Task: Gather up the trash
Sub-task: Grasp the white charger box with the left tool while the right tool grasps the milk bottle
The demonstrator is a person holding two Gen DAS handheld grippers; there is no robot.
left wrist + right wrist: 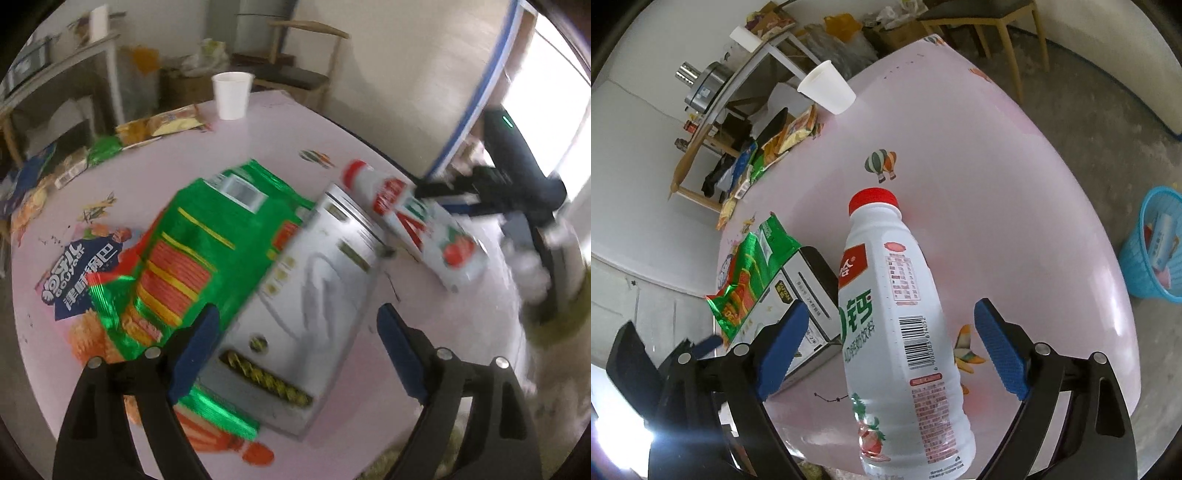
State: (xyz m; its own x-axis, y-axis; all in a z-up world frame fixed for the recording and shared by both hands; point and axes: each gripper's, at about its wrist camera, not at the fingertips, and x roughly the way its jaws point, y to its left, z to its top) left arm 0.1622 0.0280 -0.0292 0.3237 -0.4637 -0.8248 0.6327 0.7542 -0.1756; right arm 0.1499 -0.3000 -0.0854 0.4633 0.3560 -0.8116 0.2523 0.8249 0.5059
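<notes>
The bottle (905, 332) lies on the pink table (1015, 184), between the spread jaws of the right gripper (890, 347), untouched. Beside it the silver box (306, 295) overlaps a green wrapper (199, 251), the left gripper (295, 343) spread wide above the box. A blue bin (1152, 243) stands on the floor.

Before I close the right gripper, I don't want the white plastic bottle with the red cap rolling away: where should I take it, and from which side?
Grip the white plastic bottle with the red cap across its wide labelled middle, coming from above. It lies on its side on the pink table, and the open right gripper already straddles that part; the tapered neck seems likelier to slip.
</notes>
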